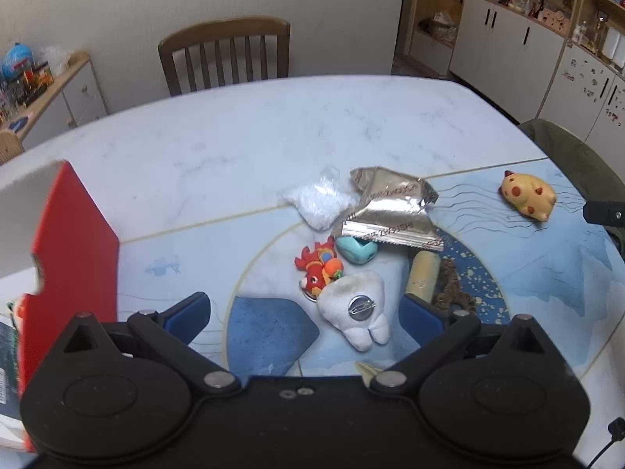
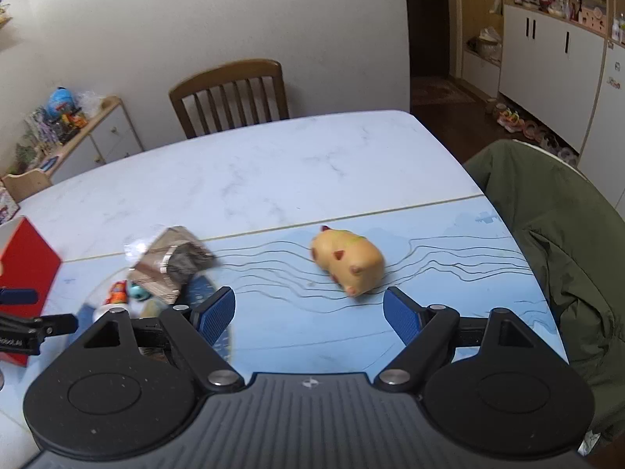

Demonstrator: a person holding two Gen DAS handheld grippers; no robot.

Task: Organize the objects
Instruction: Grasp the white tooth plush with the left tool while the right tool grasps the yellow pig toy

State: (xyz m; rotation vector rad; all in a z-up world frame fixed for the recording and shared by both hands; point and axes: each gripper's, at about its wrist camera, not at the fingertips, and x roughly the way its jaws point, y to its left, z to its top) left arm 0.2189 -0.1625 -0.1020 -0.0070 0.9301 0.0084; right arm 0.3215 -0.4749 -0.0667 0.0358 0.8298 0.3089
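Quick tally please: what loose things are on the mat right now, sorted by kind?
Toys: 4 (tooth plush, red figure, teal heart, yellow pig)
Packets: 2 (foil wrapper, clear bag)
Cork-like cylinder: 1
Brown clump: 1
Total: 8

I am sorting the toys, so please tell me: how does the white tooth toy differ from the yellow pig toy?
The tooth toy is white plush; the pig toy is yellow with red spots and looks hard. The tooth lies within the clutter, the pig lies alone. Both rest on the table.
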